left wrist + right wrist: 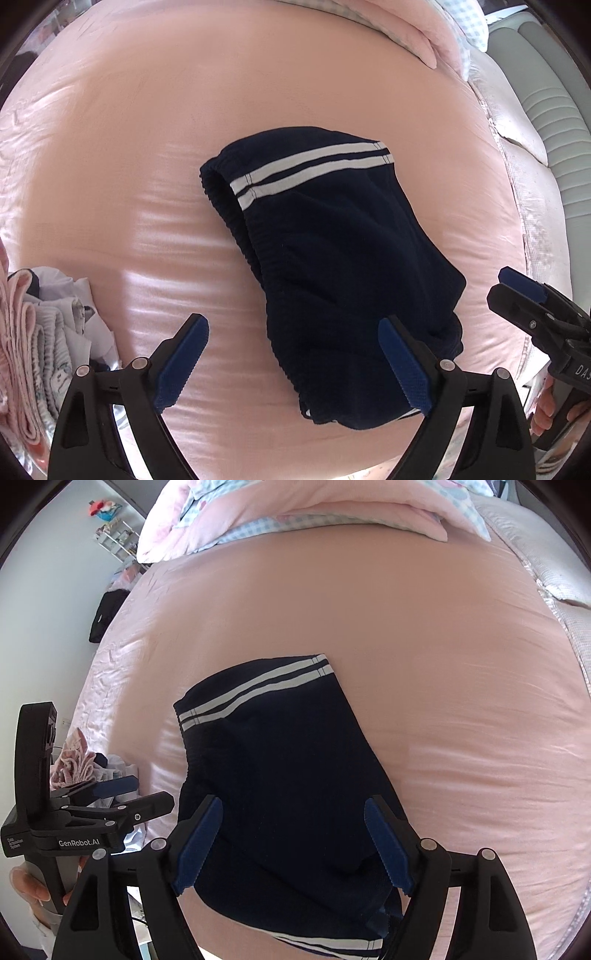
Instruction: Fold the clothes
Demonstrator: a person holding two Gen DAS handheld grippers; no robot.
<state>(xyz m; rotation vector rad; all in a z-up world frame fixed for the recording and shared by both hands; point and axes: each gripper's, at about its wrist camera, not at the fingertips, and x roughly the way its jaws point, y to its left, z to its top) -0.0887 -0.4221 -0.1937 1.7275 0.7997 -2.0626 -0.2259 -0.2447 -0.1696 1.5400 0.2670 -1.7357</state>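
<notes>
Both jaws spread wide and empty, left gripper [295,363] and right gripper [295,845] hover over the navy, white-striped shorts [332,266], lying doubled over on the pink satin bedsheet [129,147]; any further fold wants corners squared, layers pinched together.

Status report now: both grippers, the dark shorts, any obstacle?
Left gripper open, empty. Right gripper open, over navy shorts. Shorts folded on pink bed. Clothes pile aside, nothing blocking.
</notes>
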